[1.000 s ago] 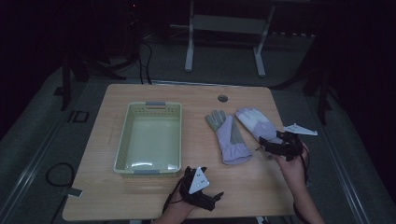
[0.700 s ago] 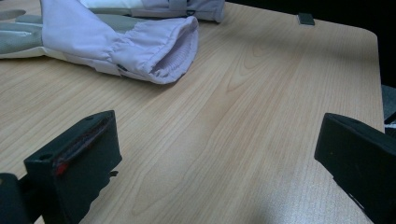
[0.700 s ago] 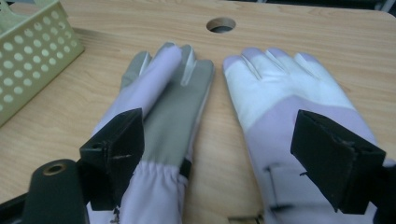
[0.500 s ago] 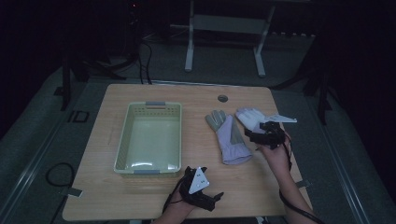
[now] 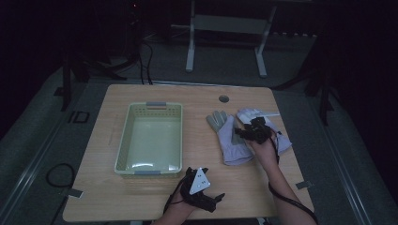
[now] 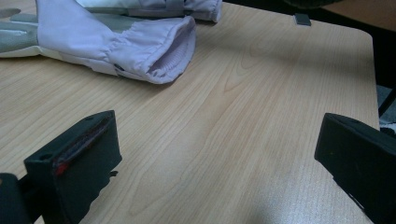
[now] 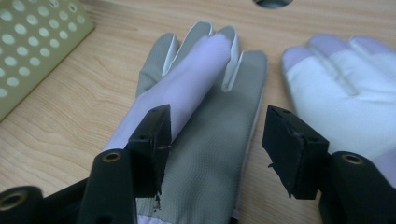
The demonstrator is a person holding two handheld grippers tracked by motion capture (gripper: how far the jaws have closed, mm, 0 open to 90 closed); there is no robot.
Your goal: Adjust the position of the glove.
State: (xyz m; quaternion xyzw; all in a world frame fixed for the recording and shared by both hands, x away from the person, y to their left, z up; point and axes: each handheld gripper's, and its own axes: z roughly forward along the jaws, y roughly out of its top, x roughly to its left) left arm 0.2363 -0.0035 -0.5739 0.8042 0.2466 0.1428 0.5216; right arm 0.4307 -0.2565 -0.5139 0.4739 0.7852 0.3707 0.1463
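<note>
Two work gloves lie side by side right of the table's middle: a grey and lavender glove and a white and lavender glove. My right gripper is low over the grey glove's palm, pointing along it toward the fingers. Its jaws have just been closing and now straddle the palm. The left pad is at a lavender fold, and the right pad stands clear of the glove's edge. My left gripper rests near the table's front edge, open over bare wood, facing a glove's cuff.
A pale green perforated basket stands left of the gloves with nothing visible inside. A round cable hole is at the table's far edge. A metal stand is on the floor beyond the table.
My right gripper has moved left from the table's right edge onto the grey glove, and its jaws have narrowed. The left gripper has stayed put.
</note>
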